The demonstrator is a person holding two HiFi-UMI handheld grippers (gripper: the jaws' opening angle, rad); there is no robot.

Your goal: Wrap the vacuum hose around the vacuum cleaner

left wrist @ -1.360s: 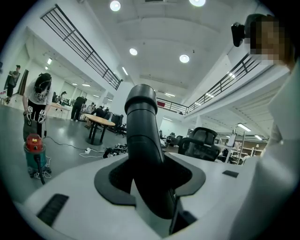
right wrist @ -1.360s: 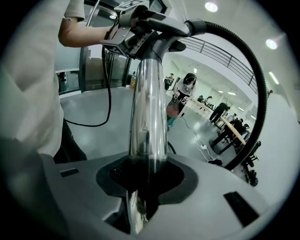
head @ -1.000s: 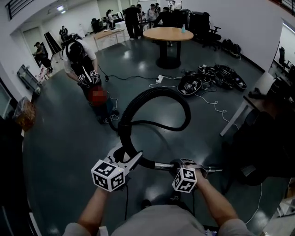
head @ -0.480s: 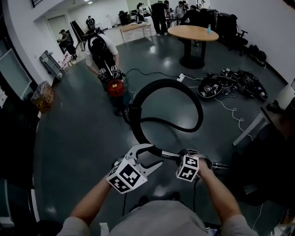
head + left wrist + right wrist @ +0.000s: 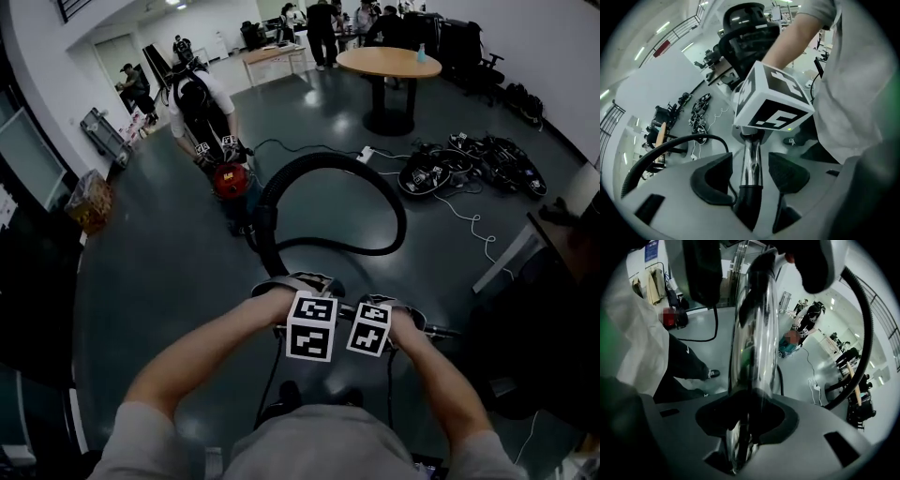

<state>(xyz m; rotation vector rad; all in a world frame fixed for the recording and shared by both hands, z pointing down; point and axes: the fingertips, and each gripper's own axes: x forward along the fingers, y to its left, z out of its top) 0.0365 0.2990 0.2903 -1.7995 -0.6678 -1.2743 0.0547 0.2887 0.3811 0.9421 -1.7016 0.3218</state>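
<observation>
In front of us, over the dark glossy floor (image 5: 141,272), the black hose (image 5: 328,161) curls in one wide loop. Its near end meets a chrome tube (image 5: 439,331) that we hold crosswise at waist level.

- The far end of the hose drops to the floor just beside a red vacuum cleaner (image 5: 230,178). We cannot tell whether it joins that machine.
- Right gripper (image 5: 382,304): in its own view the jaws (image 5: 750,420) are clamped on the chrome tube (image 5: 757,333), which runs straight up between them.
- Left gripper (image 5: 298,284): its jaws (image 5: 750,173) stand apart with the tube (image 5: 751,161) between them. There is a gap on each side and the pads are not pressing.
- The two marker cubes sit side by side, nearly touching, and carry black-and-white squares only.
- Writing: the one mark we can read is a small white swoosh (image 5: 689,351) on our dark trousers (image 5: 679,364).

Farther out, another person (image 5: 202,103) bends over the red vacuum cleaner. A white power strip (image 5: 367,155) lies beyond the loop. To its right is a heap of black gear (image 5: 469,164) and cables. A round wooden table (image 5: 389,61) stands at the back, with more people behind it.
</observation>
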